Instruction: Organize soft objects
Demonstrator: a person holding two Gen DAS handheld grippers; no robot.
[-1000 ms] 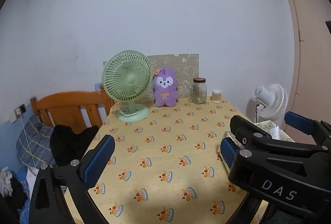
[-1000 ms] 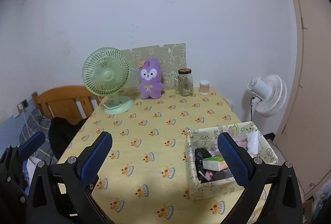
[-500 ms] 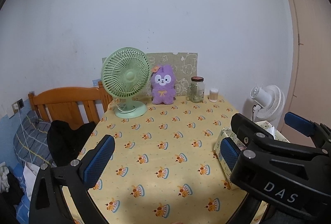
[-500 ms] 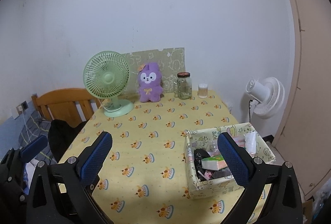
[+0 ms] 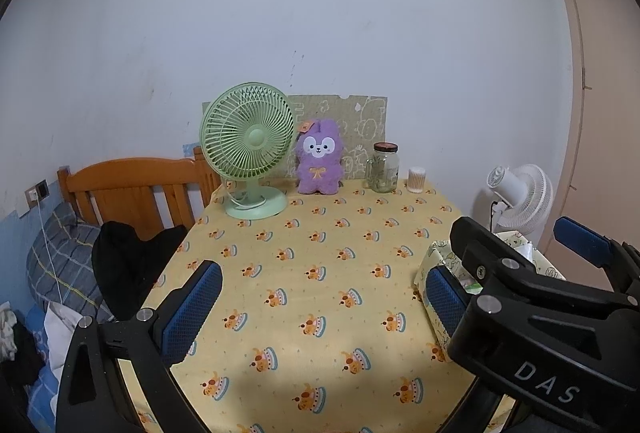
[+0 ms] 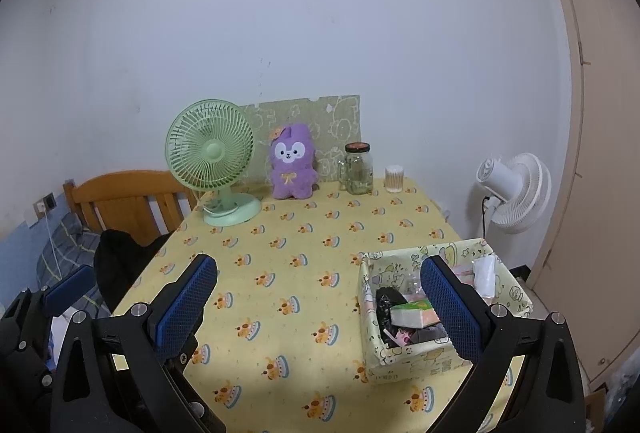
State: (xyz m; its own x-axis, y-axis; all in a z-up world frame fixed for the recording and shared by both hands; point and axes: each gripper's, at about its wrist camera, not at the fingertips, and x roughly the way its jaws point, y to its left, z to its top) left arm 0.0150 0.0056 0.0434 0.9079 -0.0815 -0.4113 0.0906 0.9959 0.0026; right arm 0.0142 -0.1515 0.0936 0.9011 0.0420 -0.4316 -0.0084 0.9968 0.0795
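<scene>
A purple plush toy [image 5: 320, 157] [image 6: 292, 163] sits upright at the far edge of the table, against a green card. A patterned storage box [image 6: 442, 307] holding several small items stands at the table's near right; its corner shows in the left wrist view [image 5: 434, 257]. My left gripper [image 5: 320, 303] is open and empty above the table's near edge. My right gripper [image 6: 320, 301] is open and empty, its right finger over the box. The right gripper's body [image 5: 552, 313] fills the lower right of the left wrist view.
A green desk fan [image 5: 250, 153] stands left of the plush. A glass jar [image 5: 385, 167] and a small cotton-swab tub [image 5: 417, 179] stand to its right. A wooden headboard [image 5: 132, 189], dark clothing [image 5: 128, 265] and a white floor fan [image 5: 520, 199] flank the yellow-clothed table [image 5: 320, 253].
Both grippers have drawn back and risen a little from the table, so the objects look smaller and farther. The jaws stayed open.
</scene>
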